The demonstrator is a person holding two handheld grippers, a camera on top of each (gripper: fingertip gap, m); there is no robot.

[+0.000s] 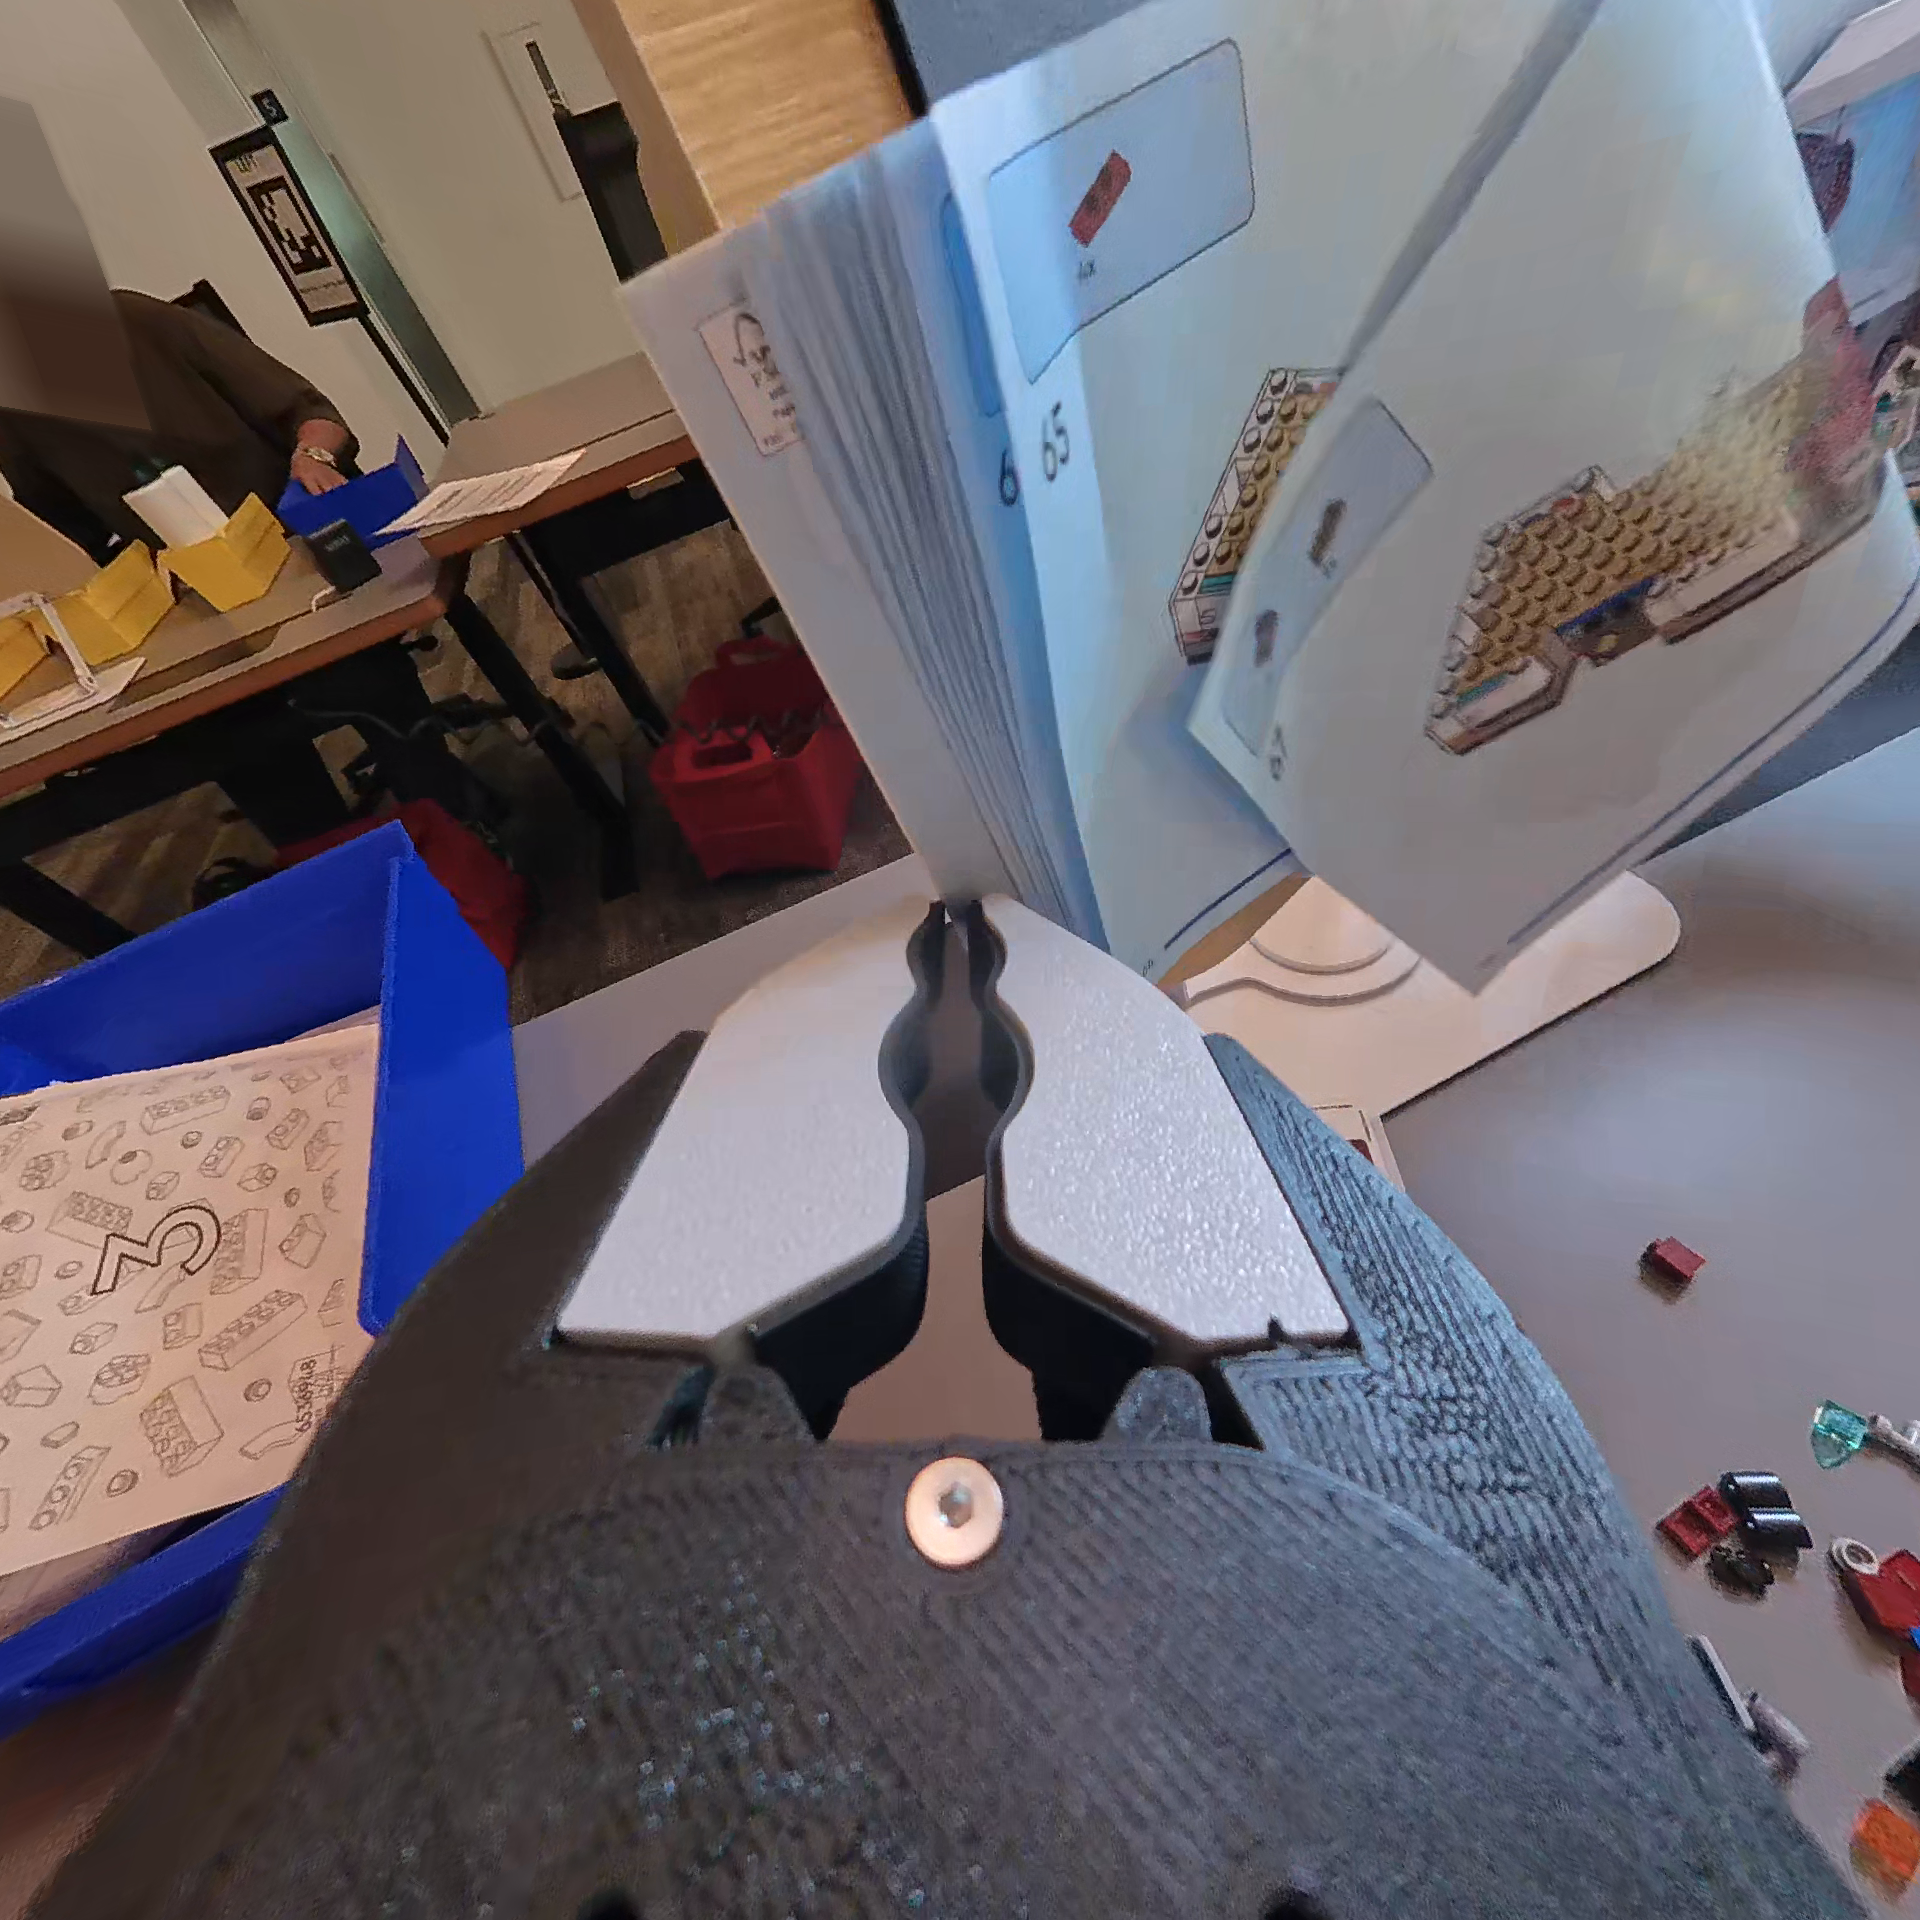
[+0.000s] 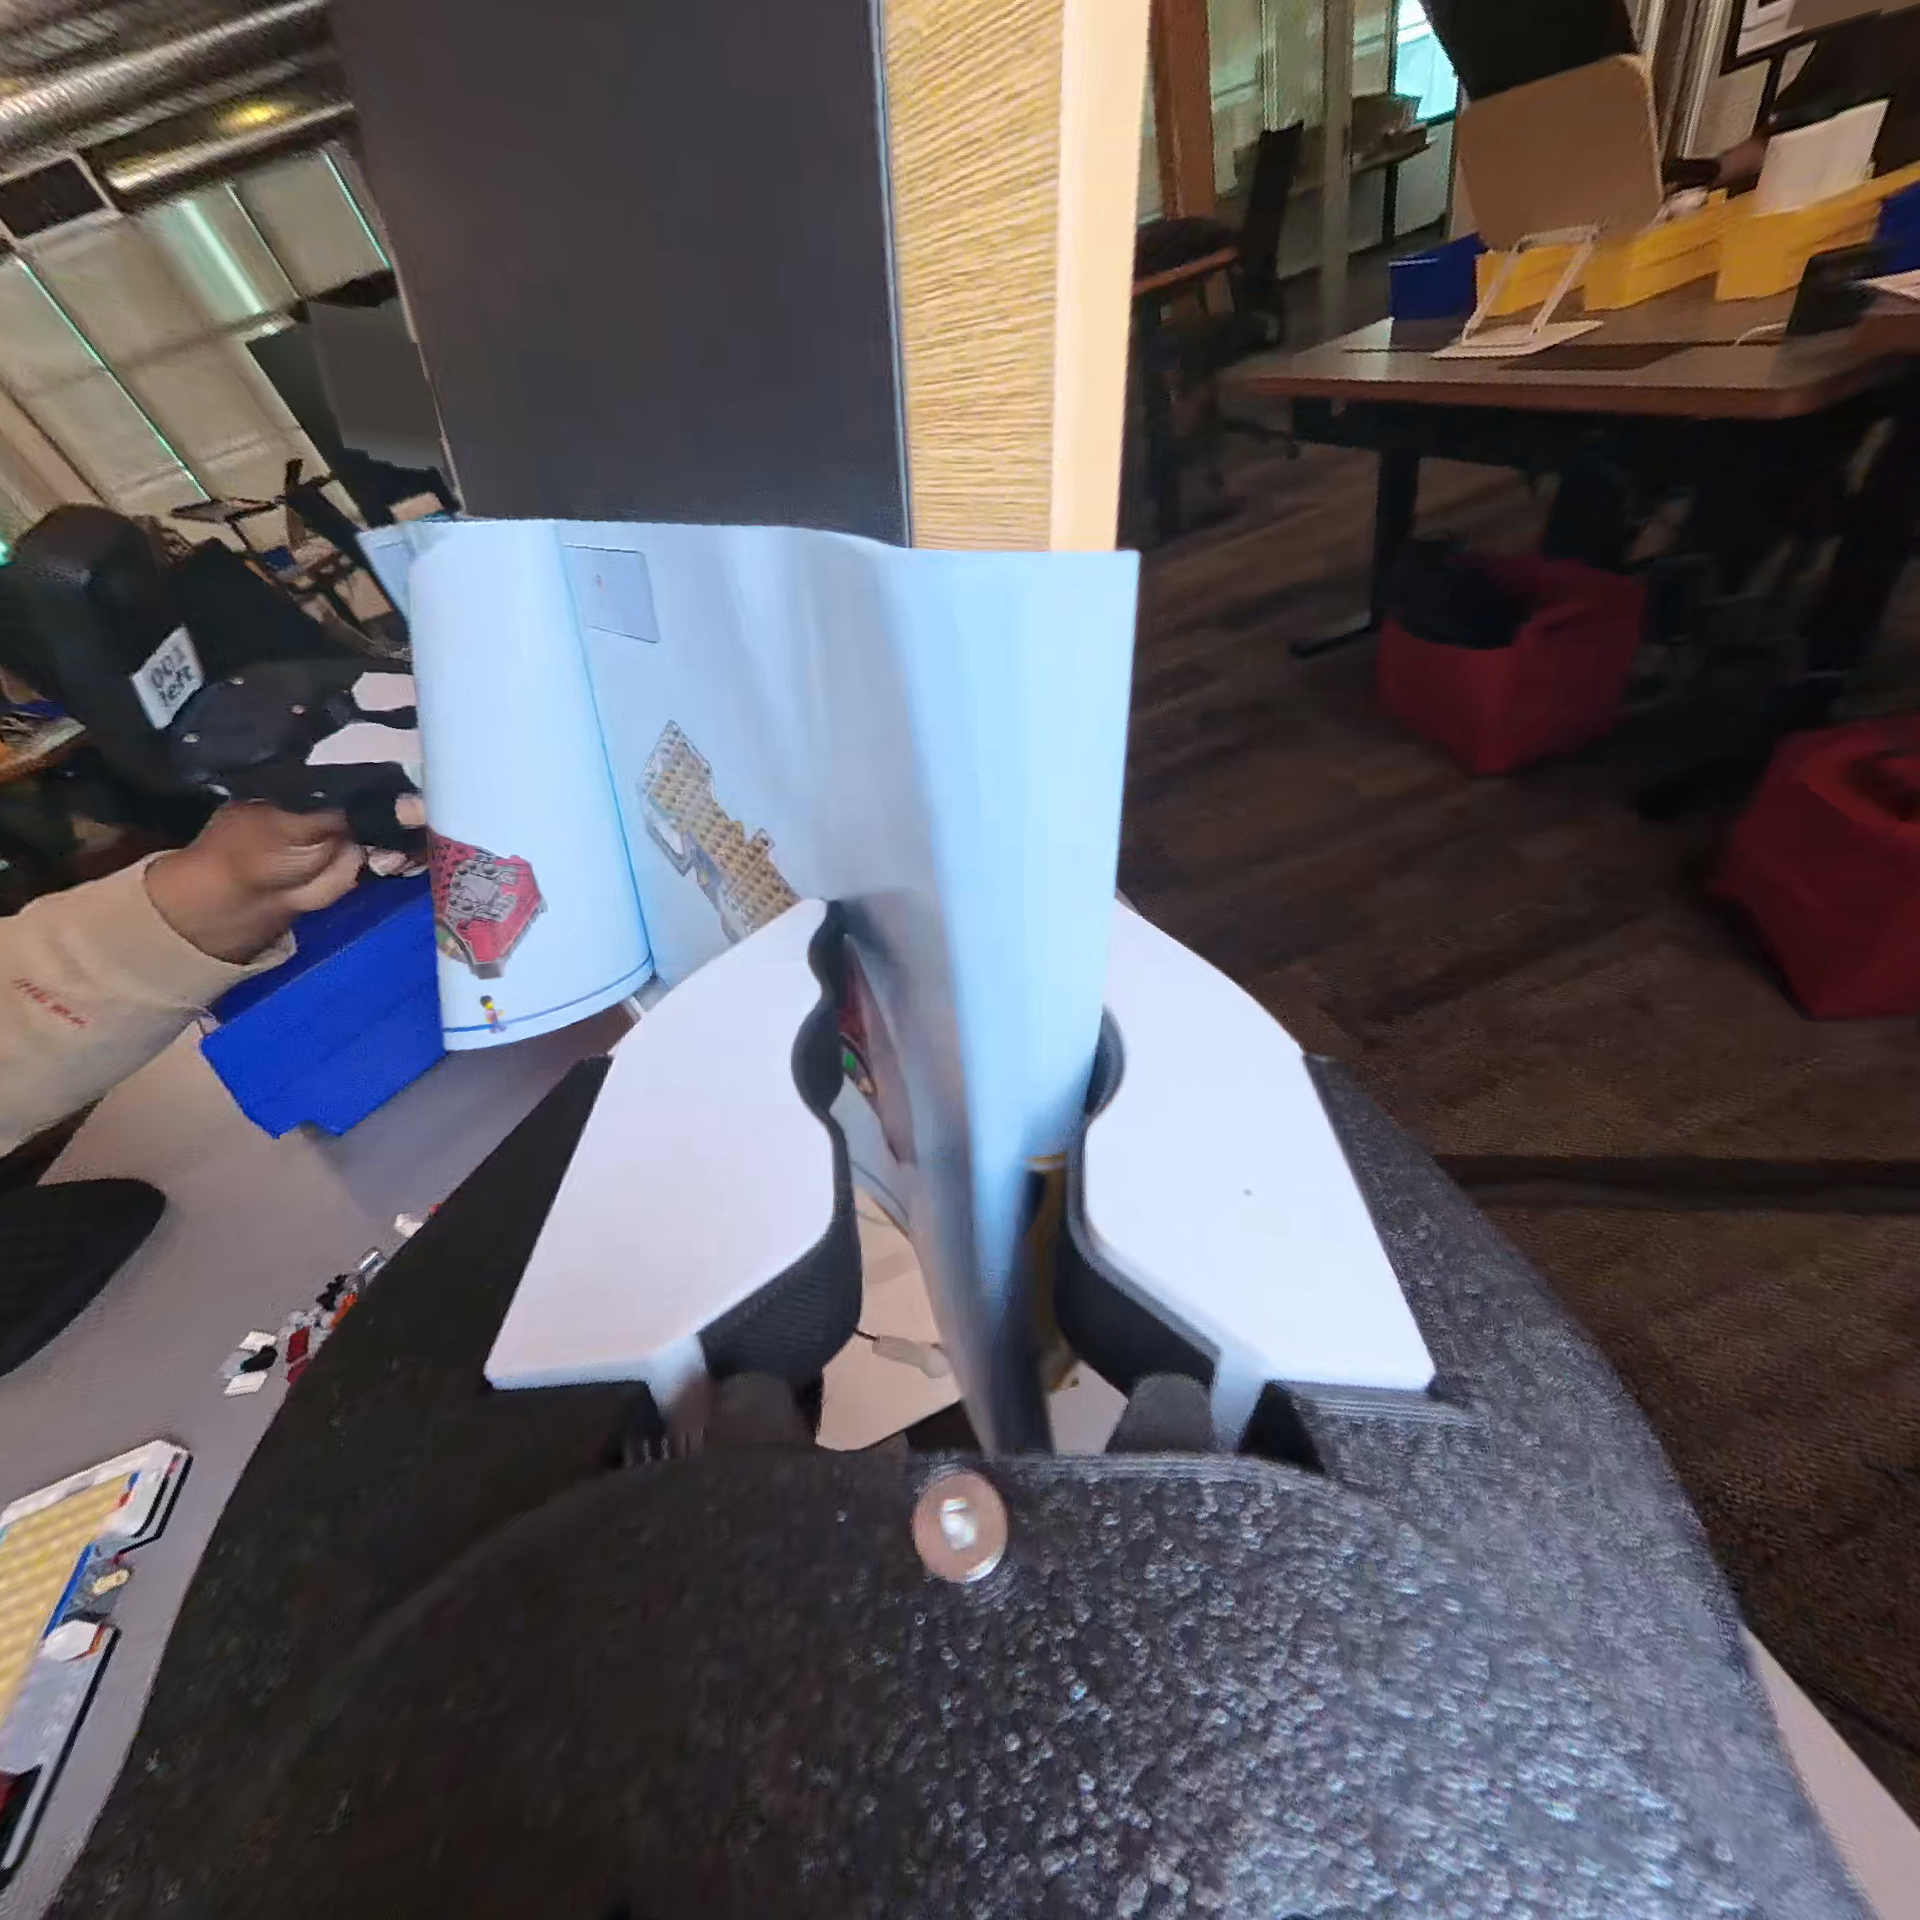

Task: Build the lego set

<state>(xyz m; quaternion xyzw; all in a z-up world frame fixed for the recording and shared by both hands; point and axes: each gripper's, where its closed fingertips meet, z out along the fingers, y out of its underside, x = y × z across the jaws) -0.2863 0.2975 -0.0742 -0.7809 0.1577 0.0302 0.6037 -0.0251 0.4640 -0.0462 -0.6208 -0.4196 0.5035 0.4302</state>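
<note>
An open instruction booklet [image 1: 1143, 520] for a brick set stands upright over the grey table. My left gripper [image 1: 958, 914] is shut on the lower corner of a thick stack of its pages. In the right wrist view the left gripper [image 2: 270, 727], held by a hand, meets the booklet's [image 2: 748, 675] left edge. My right gripper [image 2: 971, 956] is open, fingers well apart. A few splayed, blurred pages [image 2: 1029, 831] from the booklet's right side stand between its fingers, not clamped.
A blue bin [image 1: 436, 1039] at left holds a printed paper bag [image 1: 156, 1299]. Small loose bricks [image 1: 1766, 1527] lie on the table at right. A white stand [image 1: 1351, 987] sits behind the booklet. A partly built brick model [image 2: 62, 1558] lies near the right gripper. Red bins stand on the floor. The left gripper's tips are roughly 30 centimeters from the right gripper's. Measured from the fingertips, the partly built brick model [image 2: 62, 1558] is 40 centimeters or so from the left gripper and 45 centimeters from the right.
</note>
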